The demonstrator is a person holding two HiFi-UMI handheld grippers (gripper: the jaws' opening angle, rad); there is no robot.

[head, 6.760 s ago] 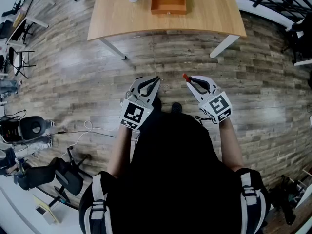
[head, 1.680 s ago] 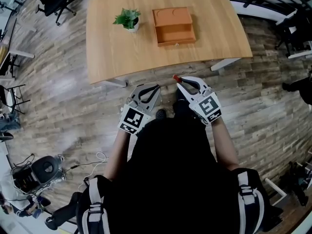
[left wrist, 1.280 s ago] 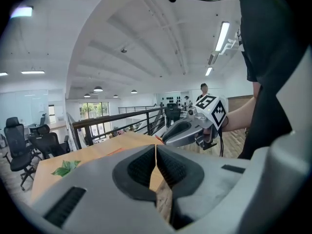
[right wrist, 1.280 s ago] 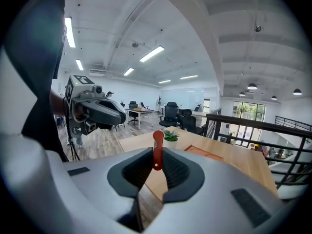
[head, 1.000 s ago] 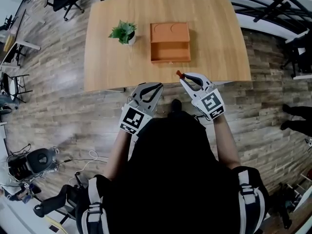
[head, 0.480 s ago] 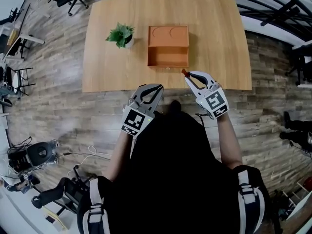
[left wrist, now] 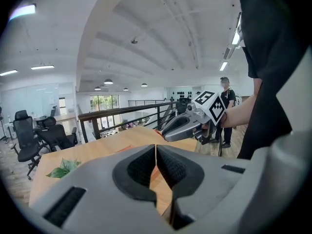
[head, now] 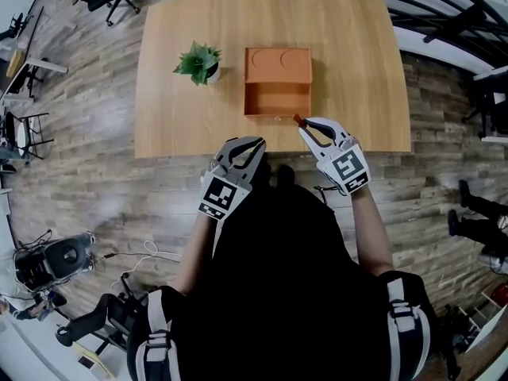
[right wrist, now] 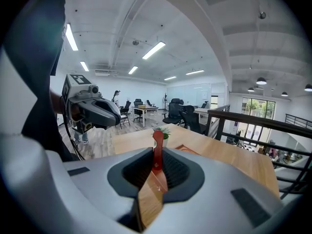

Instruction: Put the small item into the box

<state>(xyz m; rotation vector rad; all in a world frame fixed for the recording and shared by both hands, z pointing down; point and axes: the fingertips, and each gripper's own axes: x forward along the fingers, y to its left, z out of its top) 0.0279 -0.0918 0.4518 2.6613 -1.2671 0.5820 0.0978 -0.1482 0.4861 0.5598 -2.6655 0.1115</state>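
Right tool (head: 305,125), clamping a red item (right wrist: 157,152), has seemingly neared the box (head: 277,63).

We're in an open-plan office here: black swivel chairs (right wrist: 176,112) around white desks (right wrist: 142,110), long strip lights (right wrist: 153,49) overhead. A light wooden table (head: 349,62) with a small green potted plant (head: 197,60) stands on grey wood-plank flooring (head: 95,173) by a black metal railing (right wrist: 243,123).

bright ceiling-lit scene, sharp, strong fisheye edge distortion
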